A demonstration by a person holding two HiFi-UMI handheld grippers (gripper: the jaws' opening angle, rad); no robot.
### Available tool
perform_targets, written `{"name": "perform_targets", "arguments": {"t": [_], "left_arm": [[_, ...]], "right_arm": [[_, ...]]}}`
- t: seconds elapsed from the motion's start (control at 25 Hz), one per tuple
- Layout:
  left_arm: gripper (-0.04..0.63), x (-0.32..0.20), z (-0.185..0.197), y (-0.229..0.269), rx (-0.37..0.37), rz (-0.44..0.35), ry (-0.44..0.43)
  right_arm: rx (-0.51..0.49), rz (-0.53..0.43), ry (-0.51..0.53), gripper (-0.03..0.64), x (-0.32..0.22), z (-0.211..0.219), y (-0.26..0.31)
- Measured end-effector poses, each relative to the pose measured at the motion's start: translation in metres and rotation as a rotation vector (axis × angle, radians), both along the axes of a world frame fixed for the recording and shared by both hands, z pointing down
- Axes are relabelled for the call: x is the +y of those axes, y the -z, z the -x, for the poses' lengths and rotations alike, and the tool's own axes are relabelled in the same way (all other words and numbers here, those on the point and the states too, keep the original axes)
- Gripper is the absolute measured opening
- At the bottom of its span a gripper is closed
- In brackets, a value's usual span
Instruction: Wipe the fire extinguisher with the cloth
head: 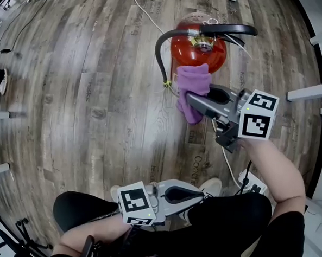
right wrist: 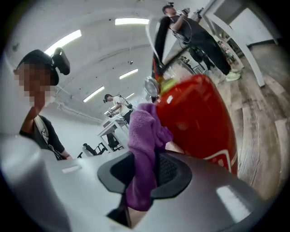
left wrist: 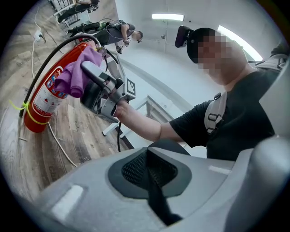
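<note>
The left gripper [head: 197, 196] hangs low over the person's legs [head: 226, 221], well apart from the work. Its fingers are pressed together with nothing between them. Ahead, the red fire extinguisher [head: 194, 50] stands upright on the wooden floor [head: 98, 94]. The purple cloth [head: 193, 84] lies against its near side just below the top, clamped in the fingers of the right gripper [head: 191, 99]. Wiping looks to be under way on the upper body. The lower cylinder and far side are probably left to do, though no view shows which parts are already clean.
</note>
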State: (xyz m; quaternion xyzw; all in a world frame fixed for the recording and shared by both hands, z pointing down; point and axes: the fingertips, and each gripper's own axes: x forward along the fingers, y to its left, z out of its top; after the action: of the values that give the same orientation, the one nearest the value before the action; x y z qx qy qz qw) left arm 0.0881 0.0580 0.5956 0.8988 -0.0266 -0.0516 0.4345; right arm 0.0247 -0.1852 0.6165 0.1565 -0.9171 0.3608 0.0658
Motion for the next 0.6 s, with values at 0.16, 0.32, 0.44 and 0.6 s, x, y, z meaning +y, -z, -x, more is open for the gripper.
{"name": "perform_targets", "arguments": {"t": [0.16,0.32,0.44,0.6], "left_arm": [[0.000,-0.003,0.002,0.001,0.006,0.007,0.006],[0.000,-0.005,0.003,0.001,0.014,0.020,0.008],[0.000,-0.008,0.006,-0.001,0.018,0.039,0.017],[0.000,-0.010,0.011,-0.003,0.016,0.052,0.037]], "right_arm": [[0.021,0.172,-0.070,0.086,-0.002,0.013,-0.062],[0.058,0.306,-0.116,0.086,-0.003,0.026,-0.130],[0.146,0.371,-0.139,0.086,-0.003,0.028,-0.191],[0.271,0.465,-0.174,0.086,0.004,0.018,-0.266]]}}
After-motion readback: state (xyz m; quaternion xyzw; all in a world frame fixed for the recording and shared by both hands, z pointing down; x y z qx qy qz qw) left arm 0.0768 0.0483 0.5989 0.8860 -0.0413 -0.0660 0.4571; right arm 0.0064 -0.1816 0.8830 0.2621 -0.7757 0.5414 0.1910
